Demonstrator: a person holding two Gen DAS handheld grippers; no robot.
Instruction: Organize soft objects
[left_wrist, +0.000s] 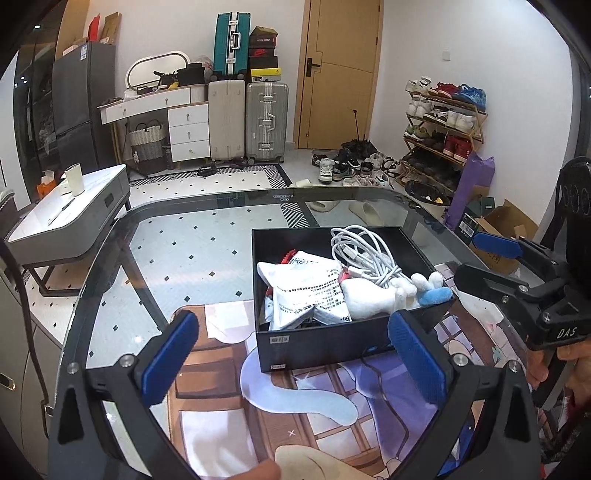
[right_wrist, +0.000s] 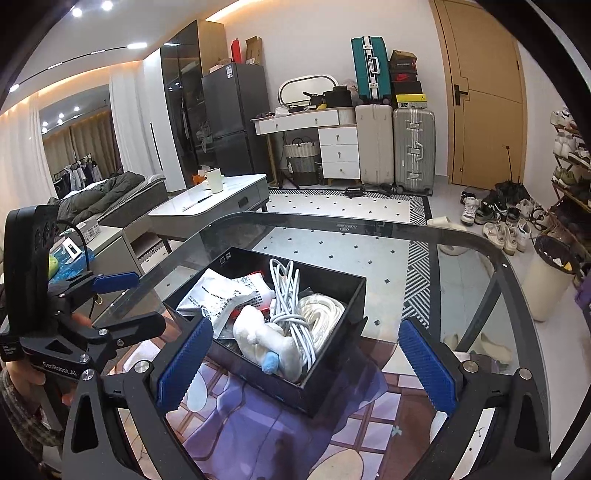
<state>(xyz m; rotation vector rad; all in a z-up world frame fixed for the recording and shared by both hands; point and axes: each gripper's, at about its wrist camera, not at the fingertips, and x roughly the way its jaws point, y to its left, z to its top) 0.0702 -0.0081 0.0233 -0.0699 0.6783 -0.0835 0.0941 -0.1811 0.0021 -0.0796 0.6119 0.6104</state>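
Note:
A black open box (left_wrist: 328, 345) (right_wrist: 332, 391) stands on the glass table over a printed mat. In it lie a white plush toy with a blue part (left_wrist: 384, 295) (right_wrist: 262, 339), white printed pouches (left_wrist: 306, 291) (right_wrist: 218, 291), a coiled white cable (left_wrist: 364, 254) (right_wrist: 291, 306) and a white rope coil (right_wrist: 325, 314). My left gripper (left_wrist: 291, 354) is open and empty, just in front of the box. My right gripper (right_wrist: 306, 369) is open and empty, its fingers to either side of the box's near corner. The right gripper shows in the left view (left_wrist: 480, 258), the left gripper in the right view (right_wrist: 125, 299).
The glass table's curved edge (left_wrist: 207, 201) (right_wrist: 369, 221) runs behind the box. The printed mat (left_wrist: 314, 406) (right_wrist: 258, 435) covers the near part. Beyond are a low white table (left_wrist: 74, 214), suitcases (left_wrist: 266, 122) and a shoe rack (left_wrist: 443, 129).

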